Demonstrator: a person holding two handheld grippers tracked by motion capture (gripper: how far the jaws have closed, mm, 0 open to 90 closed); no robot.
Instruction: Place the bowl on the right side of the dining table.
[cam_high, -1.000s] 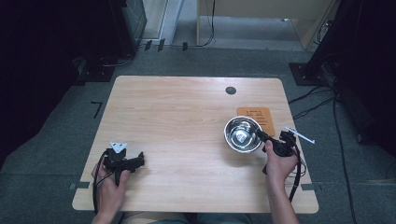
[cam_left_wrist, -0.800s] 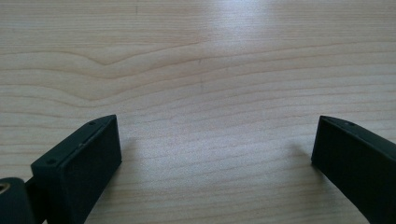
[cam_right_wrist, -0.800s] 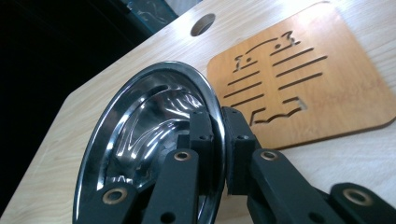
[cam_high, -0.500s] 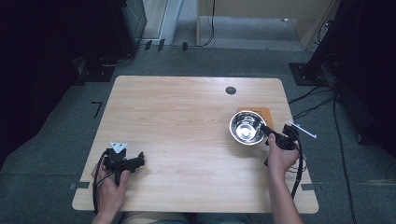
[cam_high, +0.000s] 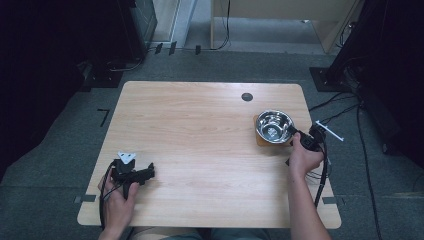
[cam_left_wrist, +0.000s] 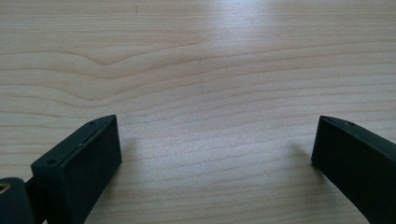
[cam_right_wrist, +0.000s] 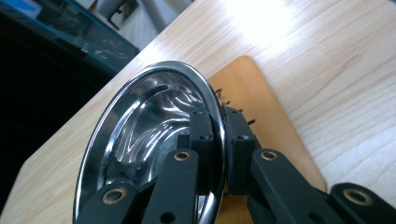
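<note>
High view: light wooden counter (cam_high: 200, 150) fills the centre of the frame. A steel bowl (cam_high: 274, 125) sits at centre right, over a small brown wooden board (cam_high: 260, 139) whose edges show at the bowl's left and lower sides. A round dark grommet (cam_high: 247, 96) lies near the counter's upper edge, above and left of the bowl.

Right claw (cam_high: 294, 133): just right of the bowl, held in the right hand (cam_high: 303, 159). In the right gripper view the 2 jaws are closed on the bowl's rim, 1 jaw inside the bowl and 1 outside, at the lower centre of that frame. The bowl appears tilted there; the board lies beneath and to the right of it. Whether the bowl's base touches the board cannot be told.

Left claw (cam_high: 150, 173): lower left of the high view, held in the left hand (cam_high: 119, 200), well apart from the bowl. In the left gripper view the jaws stand wide apart, at lower left and lower right of that frame, with bare wood grain between them; nothing gripped.
</note>
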